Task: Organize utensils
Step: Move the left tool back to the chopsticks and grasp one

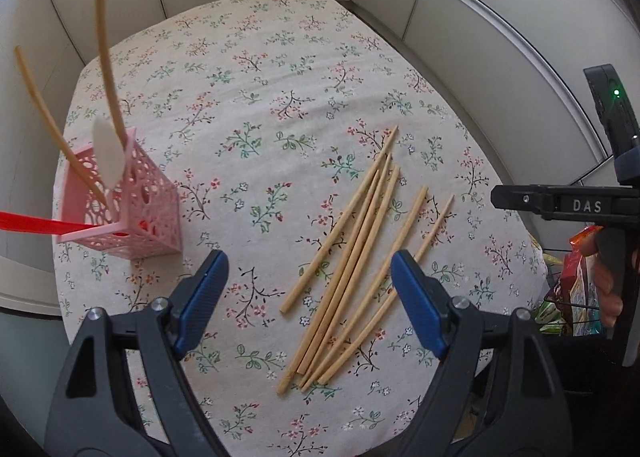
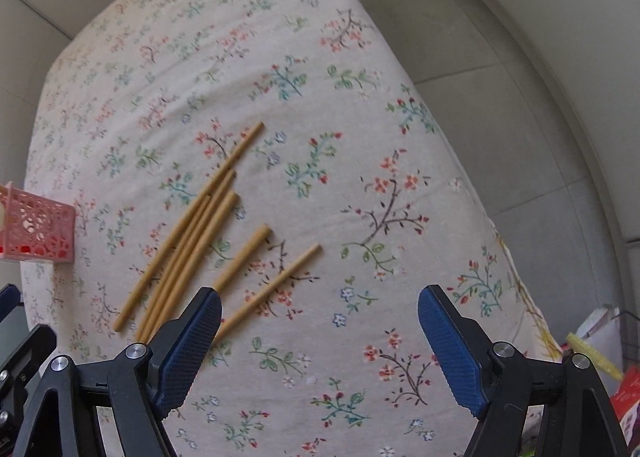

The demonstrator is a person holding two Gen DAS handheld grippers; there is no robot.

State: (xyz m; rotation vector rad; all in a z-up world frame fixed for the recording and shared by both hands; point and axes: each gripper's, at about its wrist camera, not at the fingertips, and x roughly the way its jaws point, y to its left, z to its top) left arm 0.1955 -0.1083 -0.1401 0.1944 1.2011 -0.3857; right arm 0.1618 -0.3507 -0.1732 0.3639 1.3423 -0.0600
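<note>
Chopsticks (image 1: 352, 257) are what remains: six of them lie loose on the desk (image 1: 280, 69), in a rough fan to the right of the pink basket (image 1: 136, 209) and well apart from it. Four lie close together, some crossing at their near ends; two more lie just beyond them, farther from the basket.

I judge the job partly done. The basket already holds two chopsticks leaning up out of it, a white spoon (image 1: 106, 155) and something with a red handle (image 1: 36, 223) sticking out over its rim. No other loose utensil shows on the desk.

My left tongs (image 1: 308, 293) stand wide apart with nothing between the pads, hanging above the near ends of the loose bundle. My right tongs (image 2: 320, 341) are also wide apart and empty, over the cloth on the side of the bundle away from the basket, the left pad near the outermost chopstick.

Six chopsticks are left to carry across and stand in the basket.
</note>
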